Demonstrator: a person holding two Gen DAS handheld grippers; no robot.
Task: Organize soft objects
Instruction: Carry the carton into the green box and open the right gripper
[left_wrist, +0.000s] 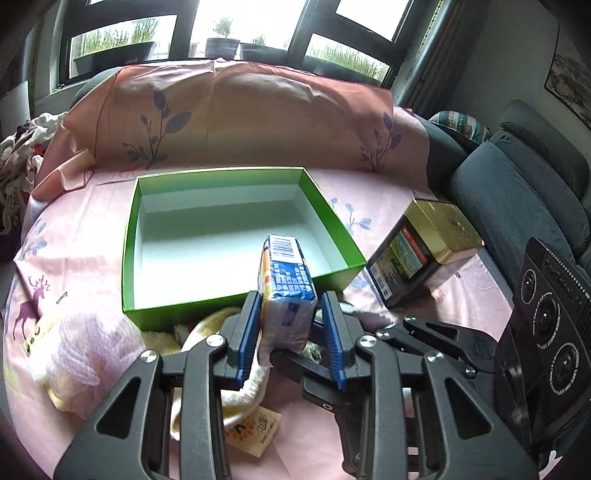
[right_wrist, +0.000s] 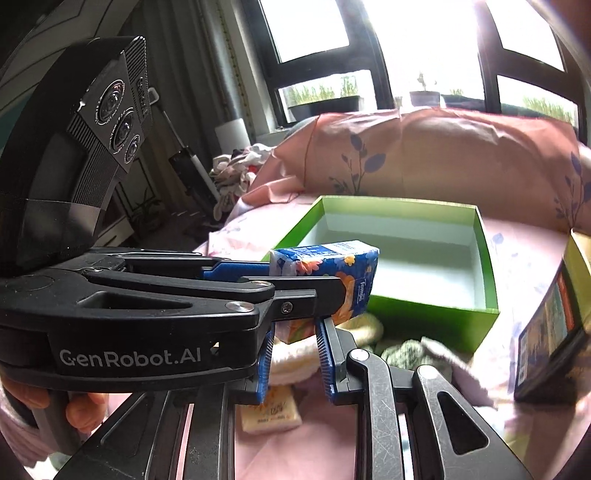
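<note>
The left gripper (left_wrist: 290, 328) has its blue ribbed pads pressed on the lower end of a tissue pack (left_wrist: 286, 284), jaws narrowed to the pack's width. In the right wrist view the right gripper (right_wrist: 295, 354) stands under the same pack (right_wrist: 325, 273); its jaws are about as narrow, but the left gripper's black body hides where the pads meet the pack, so whether it grips cannot be told. The pack is a soft, squarish block in glossy blue wrap with orange flowers and a barcode on its end, held clear of the bed, in front of the box's near wall. Beneath the jaws lie a cream knitted piece (left_wrist: 218, 325), a fluffy lilac one (left_wrist: 88, 343) to the left and a small yellow packet (right_wrist: 271, 413), all on a pink printed sheet (left_wrist: 74, 258). Beyond them sits a green cardboard box (left_wrist: 129, 240), open, with a white inside and nothing in it. Just right of it a gold-lidded tin (left_wrist: 424, 254) lies tilted. Behind the box a pink pillow (left_wrist: 240, 110) with blue leaf prints rests below the window.
</note>
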